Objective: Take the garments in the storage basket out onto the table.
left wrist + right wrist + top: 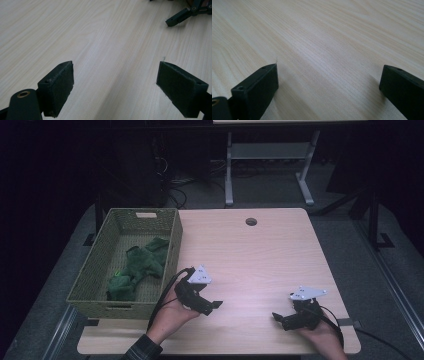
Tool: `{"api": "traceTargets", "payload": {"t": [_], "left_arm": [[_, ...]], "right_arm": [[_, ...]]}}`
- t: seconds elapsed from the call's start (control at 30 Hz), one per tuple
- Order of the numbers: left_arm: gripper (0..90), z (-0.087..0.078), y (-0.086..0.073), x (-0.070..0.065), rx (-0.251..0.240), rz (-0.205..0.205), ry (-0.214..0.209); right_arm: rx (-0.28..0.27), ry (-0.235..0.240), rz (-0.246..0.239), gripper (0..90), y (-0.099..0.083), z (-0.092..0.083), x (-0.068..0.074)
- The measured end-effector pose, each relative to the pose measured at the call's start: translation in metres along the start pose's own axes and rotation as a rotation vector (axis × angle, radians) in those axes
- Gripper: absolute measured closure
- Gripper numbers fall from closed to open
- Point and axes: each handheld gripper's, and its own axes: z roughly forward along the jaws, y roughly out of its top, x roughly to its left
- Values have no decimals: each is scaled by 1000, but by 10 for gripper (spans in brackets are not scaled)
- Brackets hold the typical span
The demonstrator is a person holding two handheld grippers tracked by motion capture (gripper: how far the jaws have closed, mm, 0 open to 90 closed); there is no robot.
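A woven green basket (95, 270) stands at the table's left side with a crumpled green cloth (140, 267) lying inside it. My left gripper (216, 305) rests low over the table just right of the basket's near corner, jaws pointing right. In the left gripper view, my left gripper (115, 86) is open with only bare wood between the pads. My right gripper (276, 318) sits near the front right of the table, pointing left. Seen from its own camera, the right gripper (328, 87) is open over bare wood. A jaw tip of the right gripper (176, 20) shows at the upper right of the left gripper view.
The light wooden table (250, 255) has a round cable hole (251, 221) near its far edge. Behind the table stand desk legs (229, 170) and cables on a dark floor. The person's hands and a plaid sleeve (142, 351) come in at the front edge.
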Motion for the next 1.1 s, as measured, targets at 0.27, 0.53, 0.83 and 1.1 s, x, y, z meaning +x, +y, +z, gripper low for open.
{"api": "traceTargets", "payload": {"t": [0.27,0.53,0.83,1.1], "left_arm": [[139,-8,8,3,-23,-10,-9],[138,-16,18,9,-17,-5,-43],[138,-23,24,18,-17,11,-63],[139,-28,28,28,-3,18,-77]], "right_arm": [[0,-1,2,19,0,0,0],[-1,-2,2,19,0,0,0],[-1,-3,3,19,0,0,0],[-1,-7,5,19,0,0,0]]}}
